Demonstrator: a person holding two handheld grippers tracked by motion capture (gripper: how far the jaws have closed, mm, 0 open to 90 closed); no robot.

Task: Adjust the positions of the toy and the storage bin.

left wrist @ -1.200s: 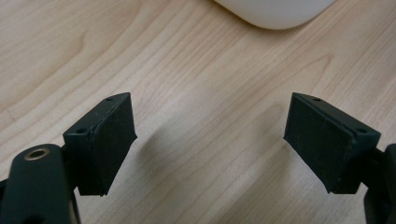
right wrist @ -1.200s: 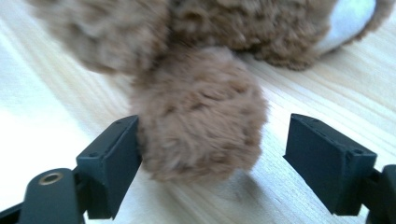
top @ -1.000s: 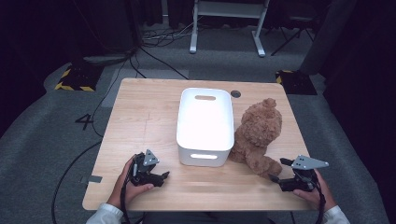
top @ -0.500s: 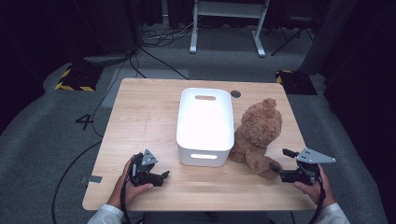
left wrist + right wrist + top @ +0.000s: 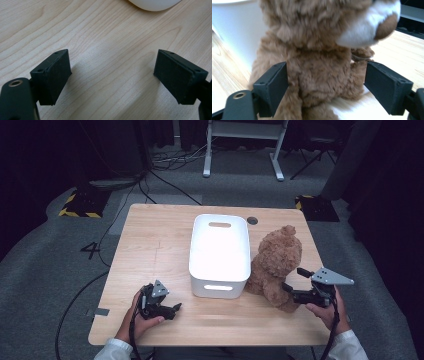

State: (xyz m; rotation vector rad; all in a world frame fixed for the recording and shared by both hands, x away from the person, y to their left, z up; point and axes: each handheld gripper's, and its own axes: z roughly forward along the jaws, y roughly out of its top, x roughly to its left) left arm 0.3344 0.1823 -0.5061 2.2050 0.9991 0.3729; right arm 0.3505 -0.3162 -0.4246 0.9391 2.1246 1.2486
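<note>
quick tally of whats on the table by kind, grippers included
white bin: 1
brown teddy bear: 1
hand-held grippers: 2, the left gripper and the right gripper
total: 4

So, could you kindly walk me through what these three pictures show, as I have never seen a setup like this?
No robot here: a person at a wooden table holds a two-jaw tool in each hand. The wide picture comes from a camera above the table. The other two come from cameras riding on the tools, looking along their black jaws. On the table stand a white tub and, to its right, a brown teddy bear. The left hand-held gripper rests open on bare wood near the tub. The right hand-held gripper is open, its jaws either side of the bear's body without squeezing it. Nothing is held yet.
</note>
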